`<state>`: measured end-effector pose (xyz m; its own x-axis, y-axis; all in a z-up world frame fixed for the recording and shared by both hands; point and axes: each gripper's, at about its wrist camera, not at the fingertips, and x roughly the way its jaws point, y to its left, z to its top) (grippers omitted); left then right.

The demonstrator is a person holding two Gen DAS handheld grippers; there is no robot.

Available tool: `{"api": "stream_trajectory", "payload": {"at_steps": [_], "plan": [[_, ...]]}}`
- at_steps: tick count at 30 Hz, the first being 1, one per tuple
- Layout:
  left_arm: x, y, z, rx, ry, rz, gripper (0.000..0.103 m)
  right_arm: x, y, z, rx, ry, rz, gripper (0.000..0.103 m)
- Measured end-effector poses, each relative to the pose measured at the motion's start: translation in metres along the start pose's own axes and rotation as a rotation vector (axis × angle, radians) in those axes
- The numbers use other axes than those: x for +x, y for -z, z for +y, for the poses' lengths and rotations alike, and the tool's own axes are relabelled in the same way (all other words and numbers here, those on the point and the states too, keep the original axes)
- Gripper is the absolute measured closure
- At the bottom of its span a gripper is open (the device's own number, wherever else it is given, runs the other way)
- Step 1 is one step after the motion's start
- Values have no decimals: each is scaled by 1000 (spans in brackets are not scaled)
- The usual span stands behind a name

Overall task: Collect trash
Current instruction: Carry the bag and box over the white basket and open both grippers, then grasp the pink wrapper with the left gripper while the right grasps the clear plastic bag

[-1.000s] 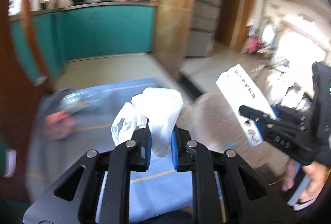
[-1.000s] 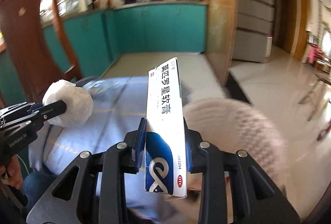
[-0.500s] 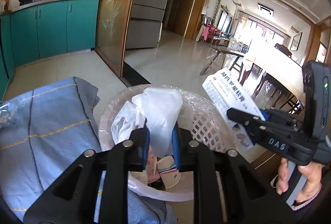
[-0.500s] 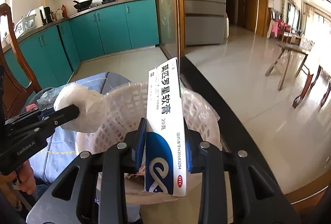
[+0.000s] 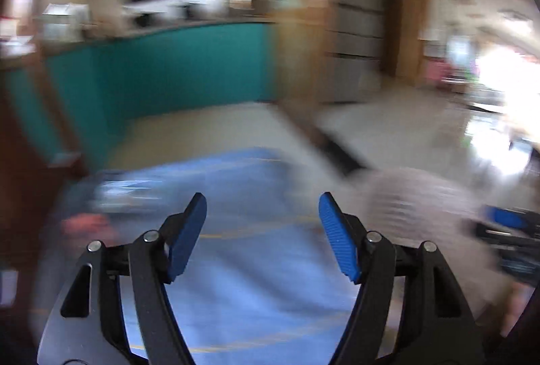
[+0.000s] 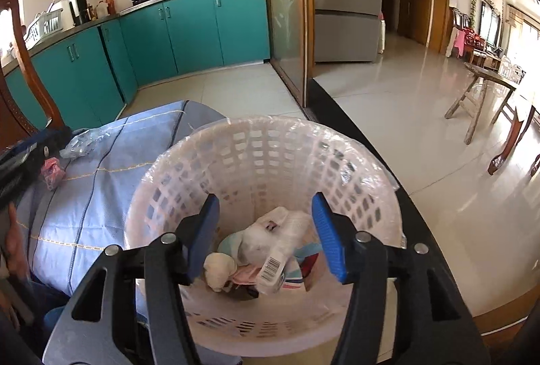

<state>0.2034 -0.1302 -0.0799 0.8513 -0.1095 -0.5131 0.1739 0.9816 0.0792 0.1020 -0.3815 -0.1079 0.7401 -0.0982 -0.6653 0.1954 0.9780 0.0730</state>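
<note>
My right gripper (image 6: 265, 223) is open and empty, right above the white lattice trash basket (image 6: 236, 142) lined with clear plastic. In the basket lie the white medicine box (image 6: 276, 263), white tissue wads (image 6: 219, 267) and other wrappers. My left gripper (image 5: 263, 230) is open and empty over the blue tablecloth (image 5: 236, 297); its view is blurred by motion. The basket (image 5: 415, 206) shows as a pale blur to its right. A pink wrapper (image 6: 52, 171) and a crumpled clear plastic bag (image 6: 81, 142) lie on the cloth at the left.
The blue cloth (image 6: 84, 196) covers the table left of the basket. A wooden chair back (image 6: 27, 61) stands at the far left. Teal kitchen cabinets (image 6: 189, 27) and a tiled floor (image 6: 422, 115) lie beyond. The left gripper's body (image 6: 23, 162) shows at the left edge.
Both grippers have opened. The medicine box and the white tissue have dropped into the basket. The left gripper has swung left, back over the blue cloth.
</note>
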Motion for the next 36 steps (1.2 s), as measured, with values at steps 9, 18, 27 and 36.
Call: {"api": "stream_trajectory", "payload": {"at_steps": [9, 18, 27, 36], "plan": [[88, 27, 130, -165, -382, 258, 36, 30, -34, 92, -63, -203, 19, 46], [122, 48, 165, -260, -228, 362, 95, 128, -77, 241, -38, -482, 148, 46], [109, 57, 172, -250, -130, 312, 102, 257, -83, 298, 220, -569, 412, 45], [96, 48, 169, -236, -81, 208, 102, 228, -66, 277, 190, -574, 349, 89]]}}
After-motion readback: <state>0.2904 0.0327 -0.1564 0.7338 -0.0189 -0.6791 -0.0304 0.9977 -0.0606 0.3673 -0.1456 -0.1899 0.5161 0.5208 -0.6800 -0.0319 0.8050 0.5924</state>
